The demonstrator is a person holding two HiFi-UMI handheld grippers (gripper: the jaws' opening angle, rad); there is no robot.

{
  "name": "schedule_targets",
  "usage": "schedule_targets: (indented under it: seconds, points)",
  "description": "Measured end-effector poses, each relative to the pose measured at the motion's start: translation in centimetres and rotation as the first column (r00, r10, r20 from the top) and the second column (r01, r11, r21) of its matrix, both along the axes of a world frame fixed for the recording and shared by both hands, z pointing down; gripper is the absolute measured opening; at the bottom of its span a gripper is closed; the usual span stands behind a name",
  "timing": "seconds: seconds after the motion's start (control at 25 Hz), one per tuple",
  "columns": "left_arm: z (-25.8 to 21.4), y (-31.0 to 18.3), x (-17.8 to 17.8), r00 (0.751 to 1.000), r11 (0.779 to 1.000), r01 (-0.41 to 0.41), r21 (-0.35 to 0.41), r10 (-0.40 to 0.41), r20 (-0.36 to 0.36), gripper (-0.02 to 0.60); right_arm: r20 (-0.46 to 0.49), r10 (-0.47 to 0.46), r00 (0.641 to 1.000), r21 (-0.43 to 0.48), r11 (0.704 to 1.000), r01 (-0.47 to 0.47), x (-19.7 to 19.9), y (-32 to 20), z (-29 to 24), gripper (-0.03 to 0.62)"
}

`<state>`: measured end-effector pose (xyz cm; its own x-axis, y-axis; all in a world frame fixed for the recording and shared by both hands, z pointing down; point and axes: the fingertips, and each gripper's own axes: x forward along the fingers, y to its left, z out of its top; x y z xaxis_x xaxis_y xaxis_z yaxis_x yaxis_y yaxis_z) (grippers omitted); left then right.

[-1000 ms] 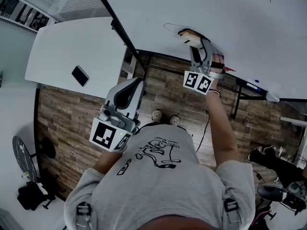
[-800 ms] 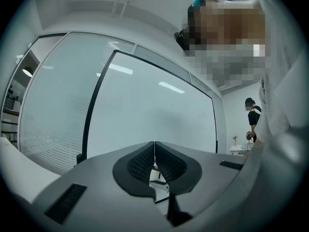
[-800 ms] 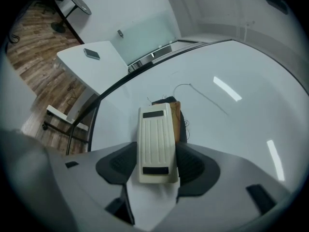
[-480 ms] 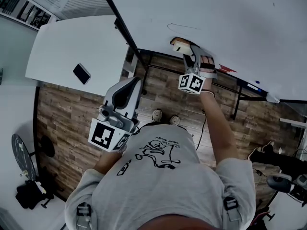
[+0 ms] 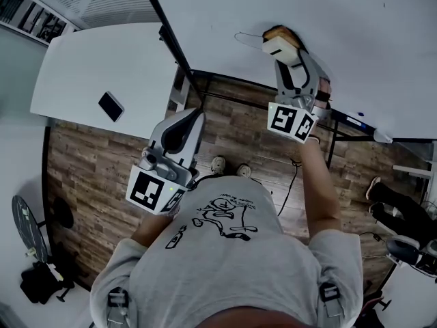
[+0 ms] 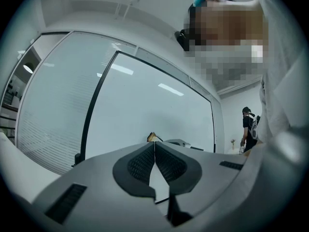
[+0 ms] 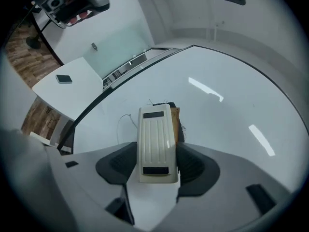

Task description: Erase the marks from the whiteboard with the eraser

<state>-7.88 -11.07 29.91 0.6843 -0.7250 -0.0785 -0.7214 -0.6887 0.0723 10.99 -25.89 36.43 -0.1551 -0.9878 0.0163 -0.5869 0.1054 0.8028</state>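
Plainly we are wiping midway: our right claw [image 7: 154, 166] is clamping the eraser [image 7: 154, 132] against the whiteboard [image 7: 227, 115], a thin mark [image 7: 120, 121] is awaiting erasure beside it, and our left claw [image 6: 154, 164] is hanging closed, empty.

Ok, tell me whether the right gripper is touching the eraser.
Touching. The right gripper has the eraser pinched between its jaws. That gripper's own view shows both pads pressed against the eraser's sides.

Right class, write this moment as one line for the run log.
right gripper: shut on eraser | eraser: against whiteboard, beside thin mark | left gripper: shut, empty, away from whiteboard
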Motion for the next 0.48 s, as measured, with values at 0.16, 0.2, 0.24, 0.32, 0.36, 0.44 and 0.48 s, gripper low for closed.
schedule_targets:
  seconds: [0.16,0.2,0.24,0.32,0.36,0.44,0.48]
  points:
    - [-0.1,-0.2,0.1,1.0,1.0,-0.008,0.003,0.008,-0.001,0.023,0.025,0.041,0.999,0.021,0.999,-0.041,1.6,-1.8,-2.8,0.258]
    - [0.0,-0.2,0.1,1.0,1.0,-0.009,0.003,0.009,-0.002,0.023,0.018,0.05,0.999,0.018,0.999,-0.051,1.7,-2.3,-2.6,0.258]
    - [0.1,-0.2,0.1,1.0,1.0,-0.011,0.002,0.011,-0.003,0.023,0.002,0.06,0.998,0.022,0.998,-0.06,1.7,-2.6,-2.4,0.257]
    - [0.3,-0.2,0.0,1.0,1.0,-0.014,-0.003,0.014,-0.006,0.023,-0.025,0.073,0.997,0.039,0.997,-0.072,1.5,-2.9,-1.9,0.256]
    - [0.4,-0.2,0.0,1.0,1.0,-0.015,-0.006,0.015,-0.007,0.023,-0.026,0.075,0.997,0.044,0.996,-0.074,1.4,-2.8,-1.8,0.256]
    - [0.5,-0.2,0.1,1.0,1.0,-0.018,-0.009,0.018,-0.008,0.023,-0.024,0.077,0.997,0.054,0.996,-0.076,1.4,-2.8,-1.8,0.256]
    - [0.5,-0.3,0.1,1.0,1.0,-0.019,-0.009,0.019,-0.007,0.023,-0.024,0.078,0.997,0.058,0.995,-0.076,1.4,-2.8,-1.8,0.256]
